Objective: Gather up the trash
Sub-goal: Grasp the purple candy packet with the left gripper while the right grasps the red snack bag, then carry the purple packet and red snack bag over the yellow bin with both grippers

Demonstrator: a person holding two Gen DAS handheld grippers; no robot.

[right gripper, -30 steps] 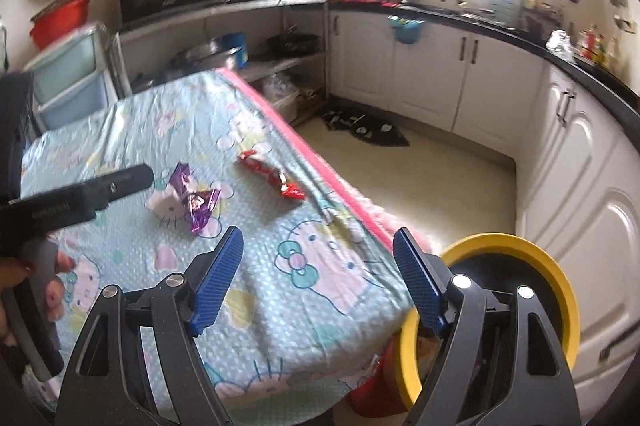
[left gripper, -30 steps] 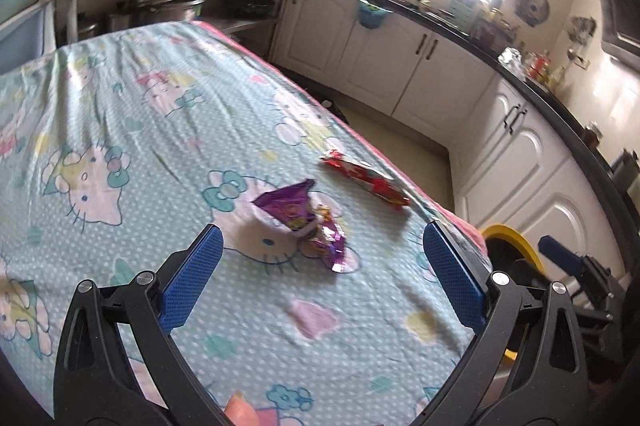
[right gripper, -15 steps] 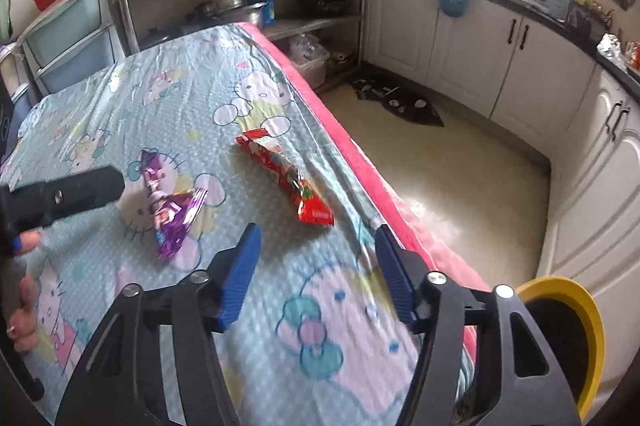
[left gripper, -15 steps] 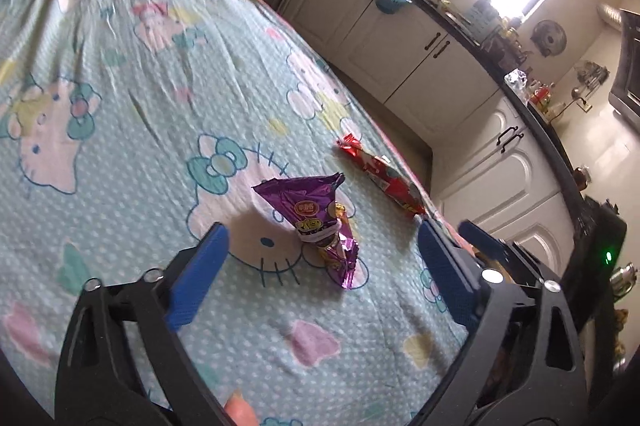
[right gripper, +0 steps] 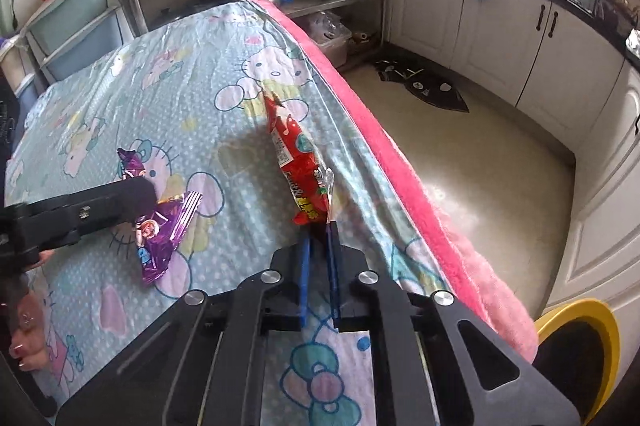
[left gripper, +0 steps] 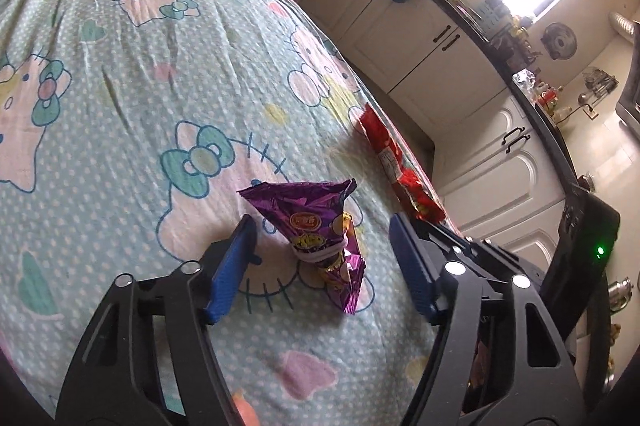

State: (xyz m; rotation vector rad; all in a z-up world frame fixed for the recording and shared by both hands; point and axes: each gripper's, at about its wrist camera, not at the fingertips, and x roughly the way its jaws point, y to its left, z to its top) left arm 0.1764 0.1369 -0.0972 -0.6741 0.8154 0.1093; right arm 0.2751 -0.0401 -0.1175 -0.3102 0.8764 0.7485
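A purple snack wrapper lies crumpled on the Hello Kitty tablecloth. My left gripper is open, its blue fingers on either side of the wrapper, apart from it. A red snack wrapper lies near the table's right edge. My right gripper has closed on the near end of the red wrapper. The purple wrapper and the left gripper's finger also show in the right wrist view. The red wrapper shows beyond the left gripper.
A yellow-rimmed bin stands on the floor below the table's near right corner. A pink cloth edge hangs over the table's right side. White kitchen cabinets line the far wall.
My left gripper moved forward so its fingers now flank the purple wrapper. My right gripper moved forward to the red wrapper and shut on its near end.
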